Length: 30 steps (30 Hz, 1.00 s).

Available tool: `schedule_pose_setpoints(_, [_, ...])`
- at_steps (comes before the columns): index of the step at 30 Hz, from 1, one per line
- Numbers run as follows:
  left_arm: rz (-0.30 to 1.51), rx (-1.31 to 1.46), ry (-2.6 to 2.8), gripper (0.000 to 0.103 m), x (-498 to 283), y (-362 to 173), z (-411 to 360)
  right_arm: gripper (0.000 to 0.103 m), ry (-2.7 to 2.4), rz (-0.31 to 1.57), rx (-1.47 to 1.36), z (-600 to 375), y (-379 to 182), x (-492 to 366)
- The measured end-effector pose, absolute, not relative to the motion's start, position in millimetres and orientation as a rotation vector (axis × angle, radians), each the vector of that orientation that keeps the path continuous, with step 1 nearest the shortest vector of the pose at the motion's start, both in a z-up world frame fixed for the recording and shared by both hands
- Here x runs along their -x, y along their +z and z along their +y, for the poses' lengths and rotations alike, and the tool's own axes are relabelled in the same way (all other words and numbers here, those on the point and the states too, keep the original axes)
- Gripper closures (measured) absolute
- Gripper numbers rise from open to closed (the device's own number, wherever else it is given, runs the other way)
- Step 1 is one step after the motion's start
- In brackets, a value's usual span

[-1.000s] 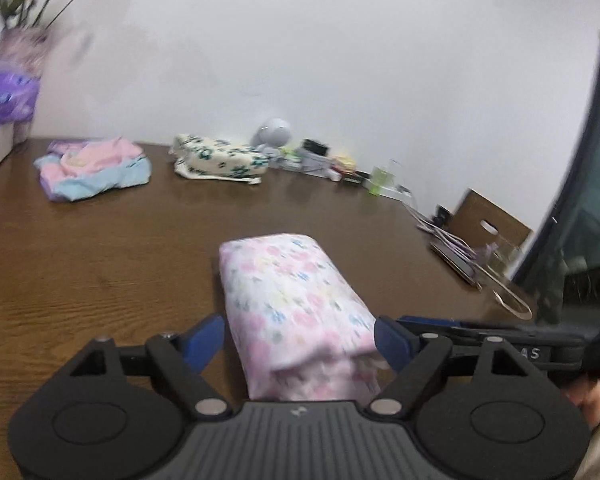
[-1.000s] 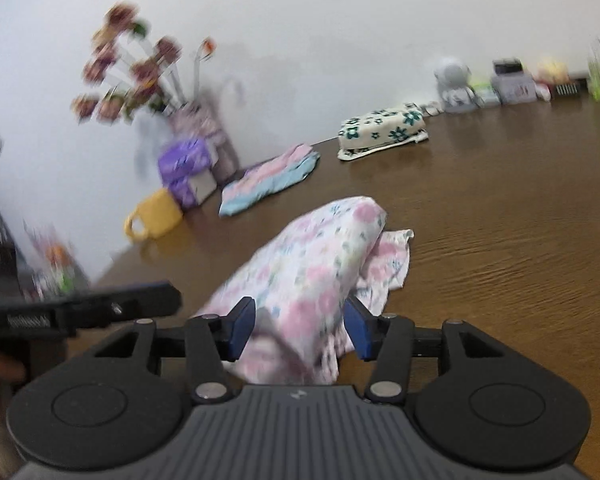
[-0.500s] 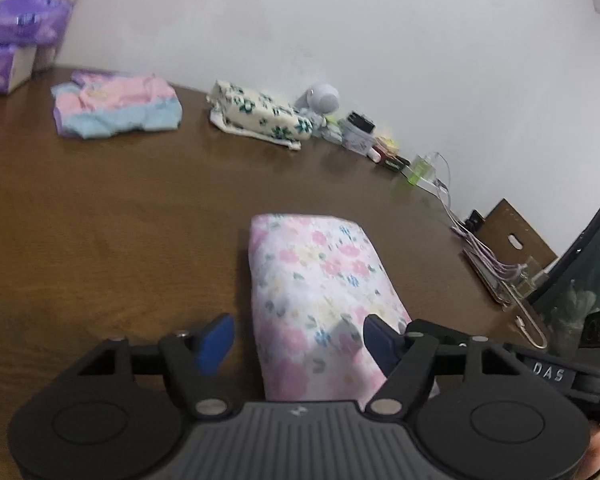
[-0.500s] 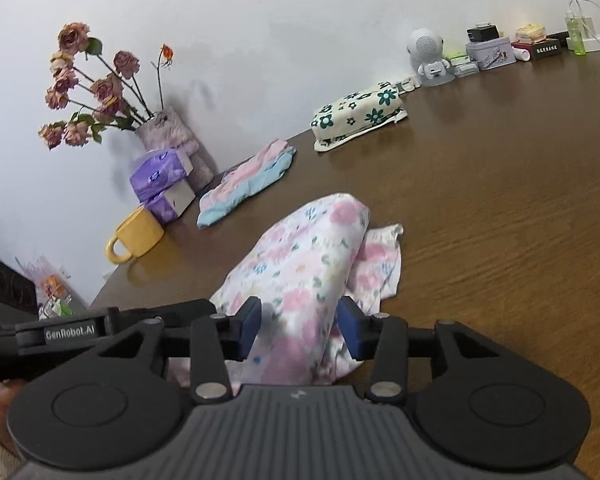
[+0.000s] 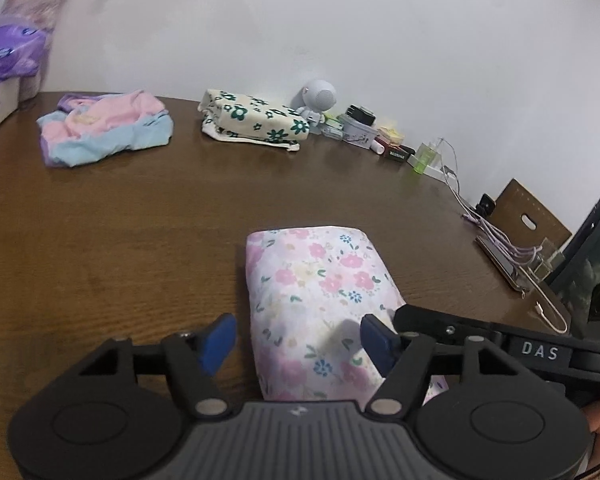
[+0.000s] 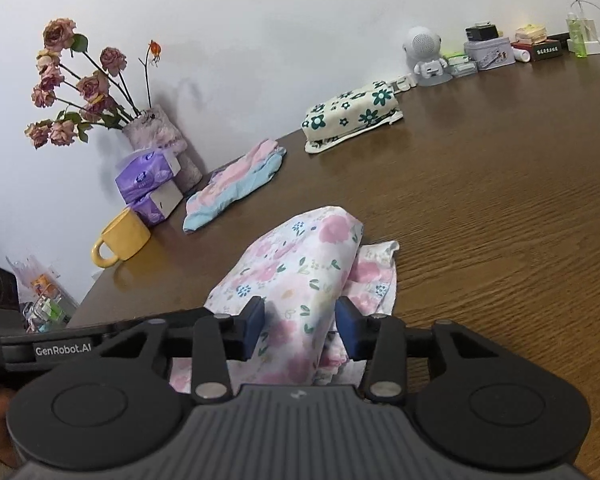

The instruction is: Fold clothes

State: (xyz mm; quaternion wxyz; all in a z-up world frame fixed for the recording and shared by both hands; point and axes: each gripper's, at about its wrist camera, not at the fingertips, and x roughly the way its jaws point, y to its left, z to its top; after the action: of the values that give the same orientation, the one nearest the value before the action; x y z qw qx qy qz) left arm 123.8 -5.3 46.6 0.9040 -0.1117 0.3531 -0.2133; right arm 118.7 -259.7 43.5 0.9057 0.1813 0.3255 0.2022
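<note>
Left wrist view: the floral garment point(image 5: 320, 300) lies as a compact folded bundle on the brown table point(image 5: 100, 240), its long axis running straight away from the camera, along the fingers. Its near end sits between the fingers of the left gripper point(image 5: 298, 340), which stands wide open and holds nothing; the left finger is clear of the cloth, the right one just beside or touching its edge. From the right wrist, the same bundle point(image 6: 296, 276) humps up between the fingers of the right gripper point(image 6: 300, 328), whose jaws stand closer in, flanking the cloth; whether they pinch it I cannot tell. A loose flap pokes out from under the bundle on its right side. Both grippers sit at the bundle's near end, side by side. Farther off, against the wall, lie a folded pink-and-blue garment point(image 5: 104, 128) and a folded cream garment with green flowers point(image 5: 256, 120). This fits either a last fold being pressed or a finished bundle being released.
</note>
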Motion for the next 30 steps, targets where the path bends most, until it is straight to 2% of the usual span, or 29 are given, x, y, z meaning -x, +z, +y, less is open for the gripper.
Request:
schedule_pose_setpoints(1, [0.737,0.222,-0.454,0.064,-125,47,-7,0.075,0.418,0.671,-0.37,-260,44,-120])
schedule_pose_setpoints(3, [0.737,0.211,-0.455,0.063,-127,47,-9,0.073,0.419,0.673,-0.384,-262,44,-123])
schedule_pose_setpoints(4, [0.738,0.219,-0.454,0.056,-129,47,-9,0.061,0.421,0.676,-0.398,-264,45,-125])
schedule_pose_setpoints(5, [0.748,0.235,-0.45,0.039,-132,48,-8,0.055,0.419,0.676,-0.408,-265,45,-128])
schedule_pose_setpoints(6, [0.748,0.245,-0.439,0.033,-135,48,-7,0.055,0.412,0.674,-0.408,-266,45,-131])
schedule_pose_setpoints(7, [0.745,0.253,-0.427,0.032,-137,48,-7,0.055,0.406,0.673,-0.408,-266,45,-134])
schedule_pose_setpoints(10, [0.749,0.251,-0.411,0.035,-146,48,-9,0.059,0.394,0.68,-0.398,-265,43,-144])
schedule_pose_setpoints(11, [0.754,0.251,-0.418,0.042,-147,47,-10,0.068,0.395,0.68,-0.399,-266,43,-146])
schedule_pose_setpoints(12, [0.758,0.251,-0.426,0.048,-149,47,-11,0.071,0.396,0.68,-0.4,-266,44,-147])
schedule_pose_setpoints(13, [0.762,0.25,-0.434,0.055,-150,46,-12,0.071,0.397,0.68,-0.402,-267,44,-149])
schedule_pose_setpoints(15, [0.765,0.246,-0.443,0.055,-152,46,-14,0.07,0.4,0.68,-0.404,-268,44,-153])
schedule_pose_setpoints(17, [0.762,0.253,-0.443,0.051,-155,47,-14,0.06,0.403,0.68,-0.407,-269,44,-157])
schedule_pose_setpoints(20, [0.771,0.265,-0.425,0.034,-162,47,-15,0.06,0.406,0.681,-0.41,-270,44,-163])
schedule_pose_setpoints(22, [0.767,0.262,-0.424,0.034,-167,48,-16,0.062,0.404,0.689,-0.404,-270,43,-170])
schedule_pose_setpoints(23, [0.768,0.269,-0.426,0.036,-170,47,-16,0.071,0.409,0.694,-0.404,-270,42,-172])
schedule_pose_setpoints(24, [0.766,0.274,-0.433,0.039,-172,47,-17,0.075,0.415,0.7,-0.404,-269,41,-174])
schedule_pose_setpoints(25, [0.763,0.272,-0.44,0.051,-173,47,-17,0.075,0.419,0.705,-0.399,-269,41,-175])
schedule_pose_setpoints(27, [0.77,0.273,-0.449,0.053,-177,46,-19,0.072,0.411,0.698,-0.383,-268,44,-177])
schedule_pose_setpoints(28, [0.772,0.279,-0.45,0.049,-178,45,-18,0.063,0.407,0.696,-0.377,-267,45,-178])
schedule_pose_setpoints(29, [0.779,0.294,-0.45,0.038,-181,45,-17,0.058,0.403,0.693,-0.372,-267,46,-179])
schedule_pose_setpoints(30, [0.78,0.311,-0.446,0.032,-184,45,-16,0.058,0.397,0.691,-0.371,-268,47,-181])
